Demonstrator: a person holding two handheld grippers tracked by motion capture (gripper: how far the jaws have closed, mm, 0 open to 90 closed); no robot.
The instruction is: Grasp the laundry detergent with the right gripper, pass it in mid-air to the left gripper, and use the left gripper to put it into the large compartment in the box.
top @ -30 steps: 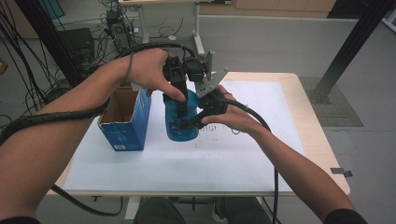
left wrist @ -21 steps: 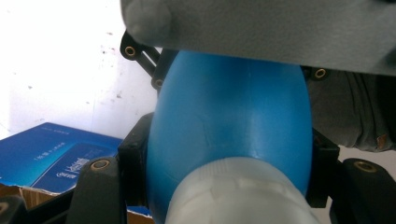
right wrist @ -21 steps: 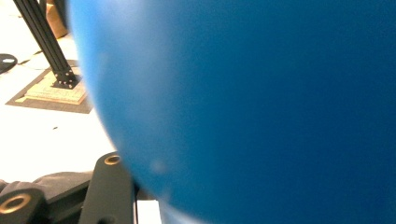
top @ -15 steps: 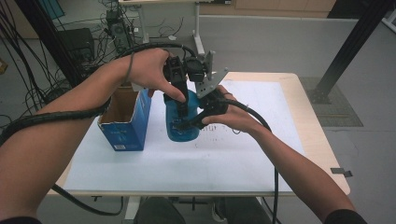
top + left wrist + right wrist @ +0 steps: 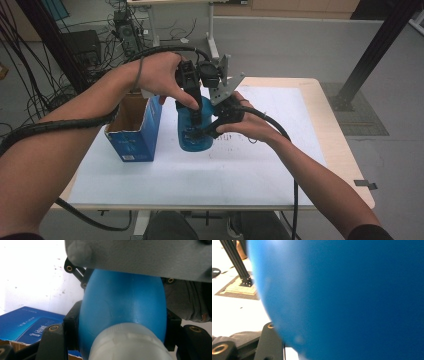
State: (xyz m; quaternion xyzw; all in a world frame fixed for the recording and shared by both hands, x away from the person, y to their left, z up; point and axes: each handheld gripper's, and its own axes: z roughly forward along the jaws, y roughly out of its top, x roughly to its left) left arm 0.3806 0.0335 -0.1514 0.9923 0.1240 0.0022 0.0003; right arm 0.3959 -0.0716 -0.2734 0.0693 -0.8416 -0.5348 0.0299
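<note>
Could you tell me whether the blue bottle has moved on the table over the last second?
No. In the high view the blue bottle stands in the same spot as before, just right of the open blue box, which has not shifted either.

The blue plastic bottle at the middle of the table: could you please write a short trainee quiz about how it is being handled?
1. True or false: the blue plastic bottle stands on the white tabletop.
2. Which tool grips the bottle near its whitish cap? A: left tool. B: right tool. C: neither.
3. What stands beside the bottle, on the left in the high view?

Key:
1. True.
2. A; the left gripper view shows its jaws clamped on either side of the bottle just below the cap.
3. An open blue cardboard box.
</note>
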